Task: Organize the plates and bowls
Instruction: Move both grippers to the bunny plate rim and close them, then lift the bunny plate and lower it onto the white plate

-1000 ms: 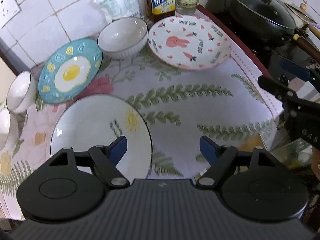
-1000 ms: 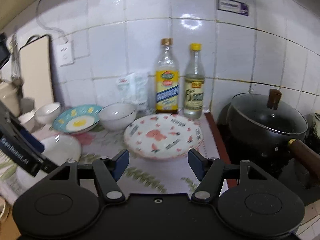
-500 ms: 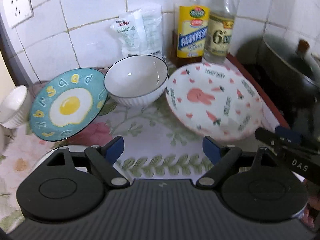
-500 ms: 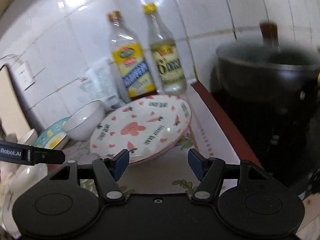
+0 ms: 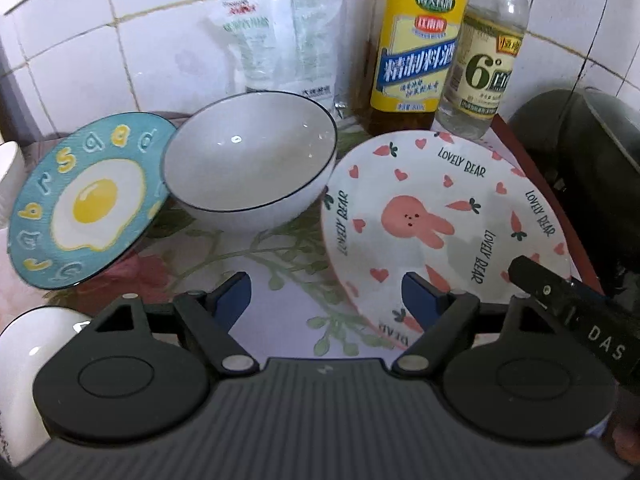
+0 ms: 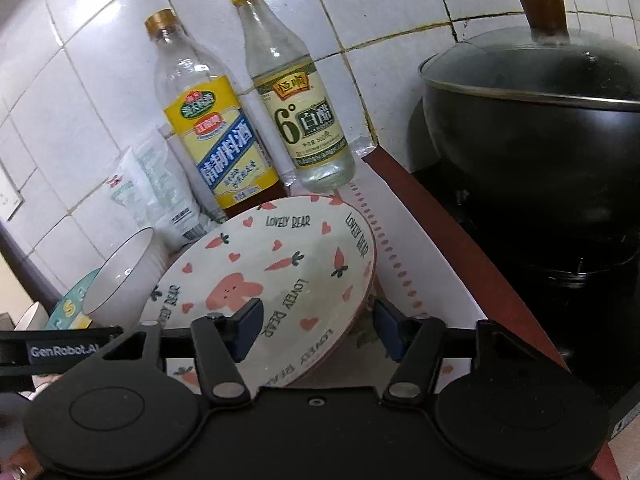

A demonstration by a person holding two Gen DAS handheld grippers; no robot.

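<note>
A pink-rabbit "Lovely Bear" plate [image 5: 440,216] [image 6: 272,280] lies on the counter at the right. My right gripper [image 6: 316,324] is open, its fingers straddling the plate's near right rim; one finger [image 5: 560,292] shows over that rim in the left wrist view. A white bowl [image 5: 248,160] [image 6: 120,280] stands left of the plate. A blue fried-egg plate [image 5: 84,200] leans beside the bowl. My left gripper [image 5: 326,300] is open and empty, low over the cloth in front of the bowl and the rabbit plate.
Two bottles [image 6: 216,128] [image 6: 300,92] and a white pouch [image 5: 284,36] stand against the tiled wall. A black lidded wok [image 6: 536,120] sits on the stove at the right. A white plate's rim [image 5: 24,356] lies at the lower left. A floral cloth [image 5: 280,264] covers the counter.
Both grippers have moved forward and lower toward the back of the counter. The right gripper has closed in on the rabbit plate's rim. Both stay open.
</note>
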